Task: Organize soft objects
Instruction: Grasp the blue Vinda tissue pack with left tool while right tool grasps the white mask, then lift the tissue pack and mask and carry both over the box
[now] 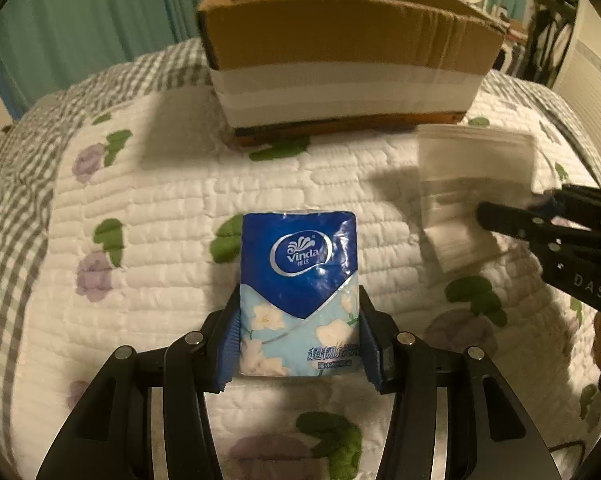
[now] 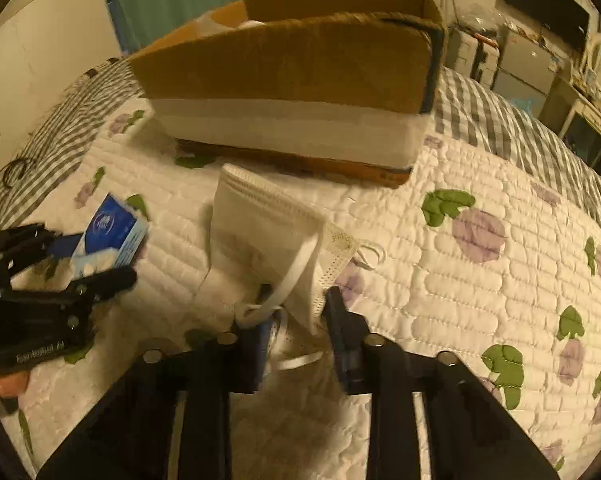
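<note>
My left gripper [image 1: 298, 332] is shut on a blue Vinda tissue pack [image 1: 298, 280] and holds it over the quilt; the pack also shows in the right wrist view [image 2: 110, 236], with the left gripper [image 2: 96, 256] around it. My right gripper [image 2: 296, 316] is shut on a white face mask [image 2: 268, 236] by its lower edge; the mask shows blurred in the left wrist view [image 1: 468, 184] with the right gripper [image 1: 512, 216] on it. An open cardboard box [image 1: 340, 56] stands on the bed beyond both, also seen in the right wrist view [image 2: 292, 80], with something white inside.
A white quilted bedspread [image 1: 160, 200] with green and purple flowers and a grey checked border covers the bed. Teal curtains [image 1: 80, 8] hang behind. Shelves, a mirror and cluttered furniture [image 2: 548, 64] stand at the right of the bed.
</note>
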A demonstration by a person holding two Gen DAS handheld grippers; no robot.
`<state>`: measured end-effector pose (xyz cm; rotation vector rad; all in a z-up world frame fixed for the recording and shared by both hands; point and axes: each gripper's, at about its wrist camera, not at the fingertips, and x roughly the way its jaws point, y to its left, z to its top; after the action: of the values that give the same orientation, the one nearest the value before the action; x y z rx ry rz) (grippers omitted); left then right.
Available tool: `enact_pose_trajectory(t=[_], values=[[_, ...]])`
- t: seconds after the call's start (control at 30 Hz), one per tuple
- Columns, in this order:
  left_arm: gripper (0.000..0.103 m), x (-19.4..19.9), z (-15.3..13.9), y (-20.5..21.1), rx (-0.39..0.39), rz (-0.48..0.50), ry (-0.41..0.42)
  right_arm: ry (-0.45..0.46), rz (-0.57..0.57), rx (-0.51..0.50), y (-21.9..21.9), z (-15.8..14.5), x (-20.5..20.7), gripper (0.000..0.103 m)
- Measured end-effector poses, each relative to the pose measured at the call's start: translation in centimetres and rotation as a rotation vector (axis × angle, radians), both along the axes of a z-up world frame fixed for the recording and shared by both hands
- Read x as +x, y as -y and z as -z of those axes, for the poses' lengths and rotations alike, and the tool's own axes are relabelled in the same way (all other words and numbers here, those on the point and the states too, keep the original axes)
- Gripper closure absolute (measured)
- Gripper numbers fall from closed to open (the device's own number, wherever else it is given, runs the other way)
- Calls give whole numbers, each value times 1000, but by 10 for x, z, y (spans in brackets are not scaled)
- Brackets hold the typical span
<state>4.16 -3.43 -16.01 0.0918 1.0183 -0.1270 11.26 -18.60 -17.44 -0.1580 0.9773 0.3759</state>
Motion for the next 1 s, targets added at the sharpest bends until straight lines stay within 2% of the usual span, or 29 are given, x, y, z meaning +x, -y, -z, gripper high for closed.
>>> enact_pose_trajectory(t=[0.07,0.17,0.4,0.63,0.83,1.0], values=[[54,-3,-5,-3,0,-5,10,21,-22,1,-5,-6,-7,91],[54,-5,-14,-6,-4,-17,33,42,-47,11,-15,-18,-18,93],[54,-16,-45,-16,-29,-29,111,115,-50,55,-25,-57,-42,93],[54,-27,-82,-27,-32,-29,245,230,-38,75,-33,-102,-63,93],[54,-28,-119,-39,-66,-45,319,331,-30,88,-38,-138,-81,93],[54,-29,-154,-46,-84,-60,411,405,-22,101,-41,-165,-87,93]])
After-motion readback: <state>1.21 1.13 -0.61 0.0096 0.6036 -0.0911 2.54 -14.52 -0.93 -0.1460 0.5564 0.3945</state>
